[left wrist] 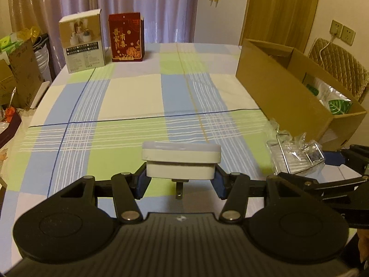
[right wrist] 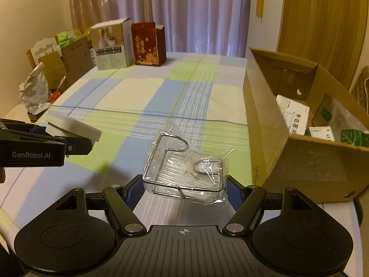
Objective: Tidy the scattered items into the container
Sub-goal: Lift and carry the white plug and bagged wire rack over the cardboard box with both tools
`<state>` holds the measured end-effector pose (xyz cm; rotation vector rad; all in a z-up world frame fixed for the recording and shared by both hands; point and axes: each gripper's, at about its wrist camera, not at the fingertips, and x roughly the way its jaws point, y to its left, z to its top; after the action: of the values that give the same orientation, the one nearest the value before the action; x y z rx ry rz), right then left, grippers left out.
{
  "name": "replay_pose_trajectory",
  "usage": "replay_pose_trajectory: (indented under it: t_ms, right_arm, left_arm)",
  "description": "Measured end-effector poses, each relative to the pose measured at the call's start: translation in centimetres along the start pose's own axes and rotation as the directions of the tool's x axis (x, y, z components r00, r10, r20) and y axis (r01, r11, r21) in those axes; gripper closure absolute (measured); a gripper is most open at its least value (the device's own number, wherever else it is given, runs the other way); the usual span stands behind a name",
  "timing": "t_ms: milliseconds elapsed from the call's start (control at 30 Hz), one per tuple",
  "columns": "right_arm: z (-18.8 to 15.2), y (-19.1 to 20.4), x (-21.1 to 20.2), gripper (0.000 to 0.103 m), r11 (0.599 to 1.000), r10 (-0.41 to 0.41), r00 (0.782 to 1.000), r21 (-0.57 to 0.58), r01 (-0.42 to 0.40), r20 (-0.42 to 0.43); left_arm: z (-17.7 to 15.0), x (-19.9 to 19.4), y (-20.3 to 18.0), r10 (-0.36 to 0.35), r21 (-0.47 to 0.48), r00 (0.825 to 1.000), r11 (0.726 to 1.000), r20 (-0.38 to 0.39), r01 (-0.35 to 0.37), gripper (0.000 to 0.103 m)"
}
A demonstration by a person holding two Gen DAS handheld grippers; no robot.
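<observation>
My left gripper (left wrist: 181, 176) clamps the white plug-in light (left wrist: 181, 160) and my right gripper (right wrist: 184, 188) grips the bagged wire rack (right wrist: 184, 173), so both need carrying to the cardboard box (right wrist: 265, 124) at two o'clock.

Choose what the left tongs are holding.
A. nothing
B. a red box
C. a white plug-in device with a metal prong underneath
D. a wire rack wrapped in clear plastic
C: the left tongs grip the white plug-in device by its sides, its prong pointing down; the wrapped wire rack sits in the right tongs.
</observation>
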<state>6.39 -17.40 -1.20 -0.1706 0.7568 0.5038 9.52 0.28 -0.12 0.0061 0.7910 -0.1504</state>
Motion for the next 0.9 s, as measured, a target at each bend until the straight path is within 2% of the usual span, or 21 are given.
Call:
replay_pose_trajectory:
  t_ms: [533, 900]
  right_arm:
    - [-0.2, -1.5, -6.7, 0.027, 1.000, -0.001, 0.997, 0.030, -0.002, 0.082]
    - [0.2, -3.2, -10.0, 0.027, 0.998, -0.020, 0.991, 0.059, 0.012, 0.135]
  left_arm:
    - [-0.1, -6.7, -3.4, 0.015, 0.011, 0.997, 1.000, 0.078, -0.016, 0.053]
    - [0.1, -9.0, -6.1, -0.012, 0.048, 0.994, 0.999, 0.109, 0.006, 0.053]
